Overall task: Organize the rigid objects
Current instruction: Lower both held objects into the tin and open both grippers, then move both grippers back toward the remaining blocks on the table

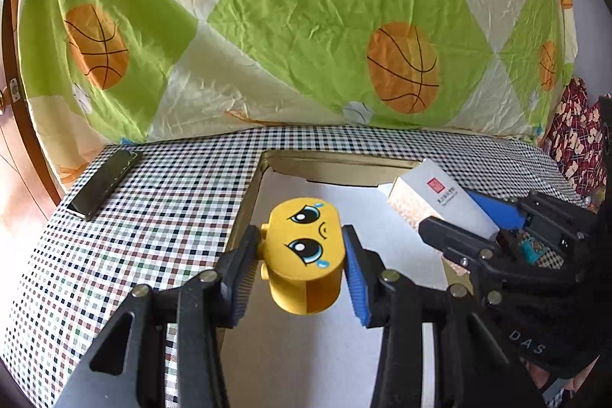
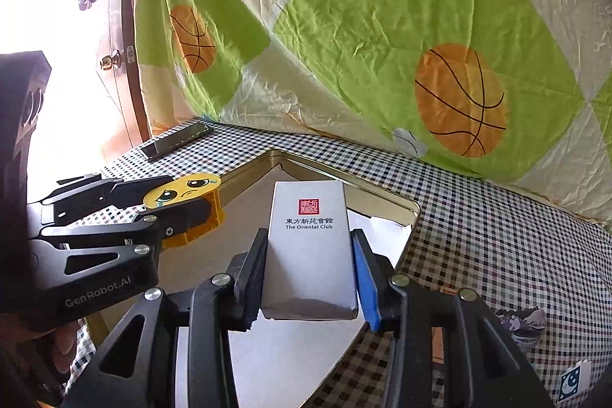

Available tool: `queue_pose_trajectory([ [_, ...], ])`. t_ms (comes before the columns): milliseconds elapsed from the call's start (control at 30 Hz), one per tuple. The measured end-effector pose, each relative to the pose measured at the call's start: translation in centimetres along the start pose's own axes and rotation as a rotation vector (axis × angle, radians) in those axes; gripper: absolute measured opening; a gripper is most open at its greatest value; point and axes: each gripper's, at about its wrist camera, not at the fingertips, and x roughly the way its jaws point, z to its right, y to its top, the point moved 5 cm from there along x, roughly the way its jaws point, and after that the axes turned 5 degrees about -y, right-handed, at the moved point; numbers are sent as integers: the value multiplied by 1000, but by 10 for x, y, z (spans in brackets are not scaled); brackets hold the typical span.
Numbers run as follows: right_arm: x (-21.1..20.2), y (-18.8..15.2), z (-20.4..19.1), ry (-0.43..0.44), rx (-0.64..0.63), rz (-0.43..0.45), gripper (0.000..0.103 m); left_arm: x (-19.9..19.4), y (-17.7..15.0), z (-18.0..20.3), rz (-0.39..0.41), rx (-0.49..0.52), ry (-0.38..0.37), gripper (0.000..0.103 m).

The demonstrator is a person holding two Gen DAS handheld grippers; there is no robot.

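Observation:
My left gripper [image 1: 302,255] is shut on a yellow toy block with a crying cartoon face [image 1: 306,255], held above the open metal tin [image 1: 336,161]. My right gripper [image 2: 310,274] is shut on a white box printed "The Oriental Club" [image 2: 310,247], also over the tin [image 2: 405,205]. In the left wrist view the right gripper [image 1: 459,217] enters from the right with the white box [image 1: 440,197]. In the right wrist view the left gripper [image 2: 183,201] comes in from the left with the yellow block [image 2: 183,194]. The tin's floor is lined with white paper.
A dark phone [image 1: 105,182] lies on the checked tablecloth [image 1: 153,228] at the far left, also seen as the phone [image 2: 178,140]. A basketball-patterned sheet [image 1: 306,25] hangs right behind the table. A small card with a moon [image 2: 572,381] and a patterned item [image 2: 524,325] lie at the right front.

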Motion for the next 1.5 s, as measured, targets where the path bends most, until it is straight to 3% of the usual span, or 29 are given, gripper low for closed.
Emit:
queue_pose_trajectory([
  [633, 34, 1, -5, -10, -44, -108, 45, 42, 5, 0, -137, 56, 77, 42],
  [767, 33, 0, -1, -34, -37, -95, 53, 39, 7, -2, -121, 63, 107, 52],
  [867, 22, -2, 6, -9, 1, -76, 58, 25, 7, -4, -70, 52, 117, 66],
  [1100, -47, -27, 31, 10, 19, 33, 66, -30, -13, 18, 111, 47, 66, 71],
  [1267, -105, -77, 82, -80, 66, 91, 72, -64, -43, 59, 215, 60, -25, 77],
  [1500, -149, -146, 141, -184, 149, 72, 72, -75, -75, 123, 234, 104, -141, 90],
])
